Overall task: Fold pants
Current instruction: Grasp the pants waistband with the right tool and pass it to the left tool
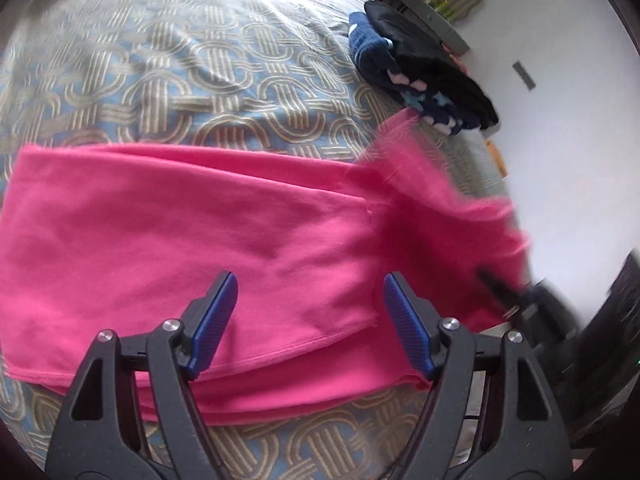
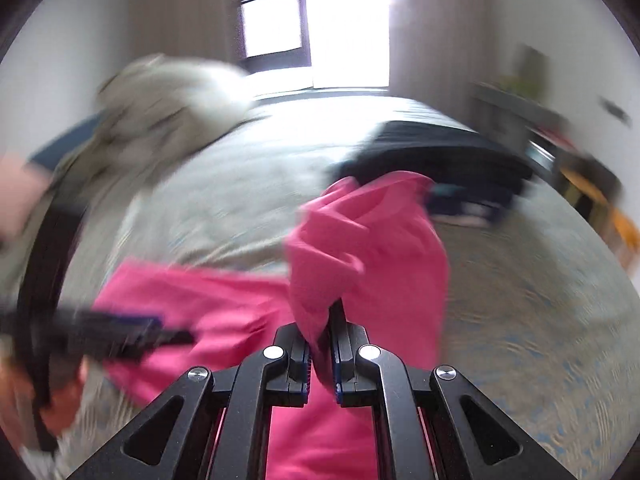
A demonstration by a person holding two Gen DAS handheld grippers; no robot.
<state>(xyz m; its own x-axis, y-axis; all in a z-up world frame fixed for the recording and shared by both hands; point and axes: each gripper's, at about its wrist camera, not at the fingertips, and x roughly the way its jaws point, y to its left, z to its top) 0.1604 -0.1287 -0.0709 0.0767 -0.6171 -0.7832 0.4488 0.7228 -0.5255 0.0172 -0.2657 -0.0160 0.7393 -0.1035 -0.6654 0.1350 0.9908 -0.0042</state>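
The pink pants (image 1: pixel 192 232) lie across the patterned bedspread (image 1: pixel 180 80), folded lengthwise. My left gripper (image 1: pixel 310 304) is open and empty, hovering just above the near edge of the pants. My right gripper (image 2: pixel 322 344) is shut on one end of the pink pants (image 2: pixel 368 248) and holds that end lifted off the bed. In the left wrist view the lifted end (image 1: pixel 448 192) is blurred at the right, with the right gripper (image 1: pixel 508 292) partly visible below it. The left gripper (image 2: pixel 120 332) shows blurred at the left of the right wrist view.
A pile of dark folded clothes (image 1: pixel 420 68) sits at the far right of the bed, also seen in the right wrist view (image 2: pixel 440 160). A pillow (image 2: pixel 168 96) lies at the far left. A shelf (image 1: pixel 424 12) and wall stand beyond the bed's right edge.
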